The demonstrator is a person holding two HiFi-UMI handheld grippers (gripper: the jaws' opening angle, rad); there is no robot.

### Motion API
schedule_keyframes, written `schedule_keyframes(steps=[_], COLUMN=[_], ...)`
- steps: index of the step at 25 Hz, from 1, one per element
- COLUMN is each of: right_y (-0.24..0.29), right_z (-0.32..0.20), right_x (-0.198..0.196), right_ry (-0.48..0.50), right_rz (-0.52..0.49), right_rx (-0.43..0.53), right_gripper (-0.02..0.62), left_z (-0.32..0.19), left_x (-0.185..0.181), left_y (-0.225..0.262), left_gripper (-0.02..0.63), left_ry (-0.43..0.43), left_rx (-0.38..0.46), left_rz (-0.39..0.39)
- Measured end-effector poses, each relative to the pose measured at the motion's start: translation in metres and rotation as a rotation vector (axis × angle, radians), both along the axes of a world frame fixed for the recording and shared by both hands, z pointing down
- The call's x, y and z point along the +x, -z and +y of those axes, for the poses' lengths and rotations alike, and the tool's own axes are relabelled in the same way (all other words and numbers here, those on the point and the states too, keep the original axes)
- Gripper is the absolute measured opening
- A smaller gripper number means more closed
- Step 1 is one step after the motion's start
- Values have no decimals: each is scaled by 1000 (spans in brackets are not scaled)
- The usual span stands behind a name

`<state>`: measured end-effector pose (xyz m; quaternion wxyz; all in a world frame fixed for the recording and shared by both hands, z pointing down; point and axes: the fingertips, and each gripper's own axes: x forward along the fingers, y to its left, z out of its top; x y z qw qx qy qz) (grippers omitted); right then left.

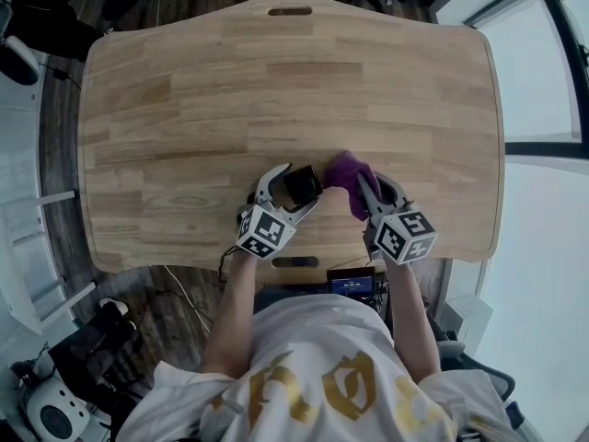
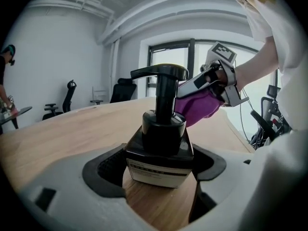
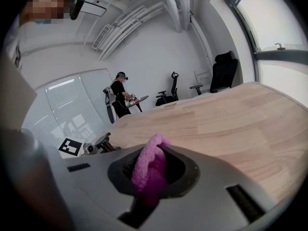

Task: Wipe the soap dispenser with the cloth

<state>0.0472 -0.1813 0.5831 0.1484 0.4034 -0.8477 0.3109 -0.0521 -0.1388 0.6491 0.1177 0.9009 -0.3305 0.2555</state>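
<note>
The black soap dispenser (image 1: 301, 187) stands upright on the wooden table (image 1: 276, 81) near its front edge. It sits between the jaws of my left gripper (image 1: 296, 190), which stand wide apart beside the bottle. In the left gripper view the dispenser (image 2: 161, 143), with its pump head and pale label, rests on the wood. My right gripper (image 1: 361, 196) is shut on a bunched purple cloth (image 1: 348, 171), just right of the dispenser. The cloth (image 2: 197, 105) hangs close behind the pump. In the right gripper view the cloth (image 3: 149, 170) is pinched between the jaws.
The broad tabletop stretches away beyond both grippers. A small device with a lit screen (image 1: 352, 282) sits below the table's near edge. Office chairs (image 3: 224, 71) and a standing person (image 3: 119, 95) are far behind the table, and windows run along the right.
</note>
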Motion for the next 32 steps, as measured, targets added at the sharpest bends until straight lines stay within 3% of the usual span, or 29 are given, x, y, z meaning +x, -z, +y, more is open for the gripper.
schedule_keyframes(steps=[11,23,32], right_y=[0,1,16], right_z=[-2,-3,-5], right_x=[8,11,11], right_ry=[-17,-5,-20], right_rz=[4,13,-10], right_rx=[-4,2,35], right_gripper=[28,28,28], left_z=[-9,-10,-17], left_x=[11,16,13], left_y=[1,-3,1], left_gripper=[356,354,354], left_ry=[19,-58,-3], left_rx=[25,18,-106], left_rz=[21,-17,83])
